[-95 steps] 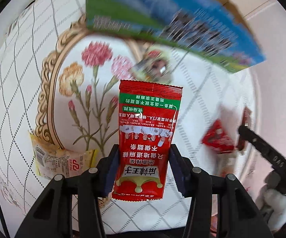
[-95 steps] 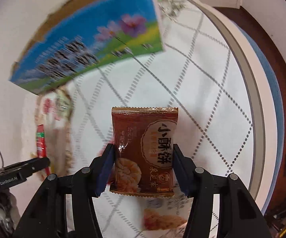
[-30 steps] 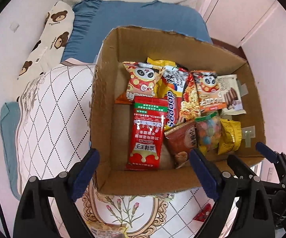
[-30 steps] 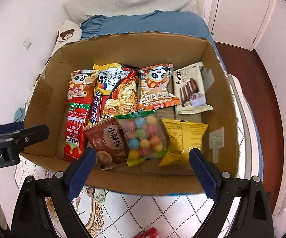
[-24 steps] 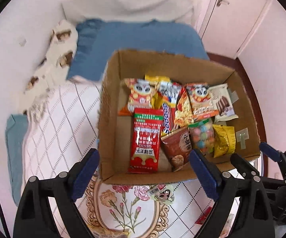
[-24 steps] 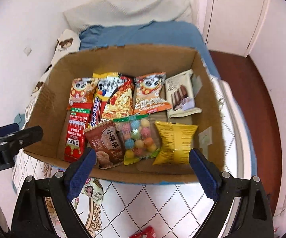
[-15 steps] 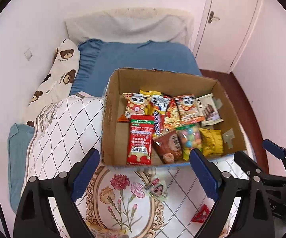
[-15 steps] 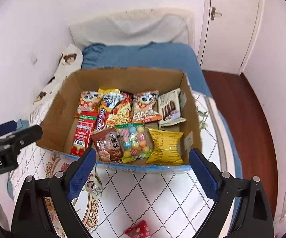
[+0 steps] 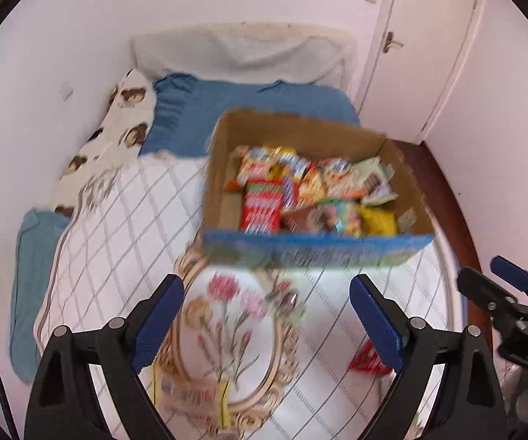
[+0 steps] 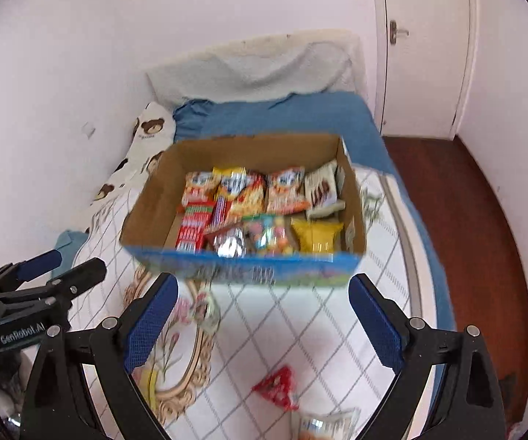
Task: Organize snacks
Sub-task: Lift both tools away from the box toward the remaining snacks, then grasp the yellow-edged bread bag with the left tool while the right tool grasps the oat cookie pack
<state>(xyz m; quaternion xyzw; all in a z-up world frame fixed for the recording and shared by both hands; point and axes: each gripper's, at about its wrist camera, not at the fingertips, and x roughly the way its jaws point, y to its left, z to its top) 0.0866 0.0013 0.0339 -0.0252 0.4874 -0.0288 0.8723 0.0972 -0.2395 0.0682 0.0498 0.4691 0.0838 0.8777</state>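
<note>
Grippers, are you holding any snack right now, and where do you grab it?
Nothing. The left gripper and right gripper are both open and empty.

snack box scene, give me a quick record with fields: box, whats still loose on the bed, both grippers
box: cardboard box on the quilted cover, open top, packets in two rows
inside, front row: red packet, brown packet, candy bag, yellow packet
loose on cover: small red packet, pale packet, packet on the flower print, yellow-edged packet
left gripper: open, empty
right gripper: open, empty
</note>
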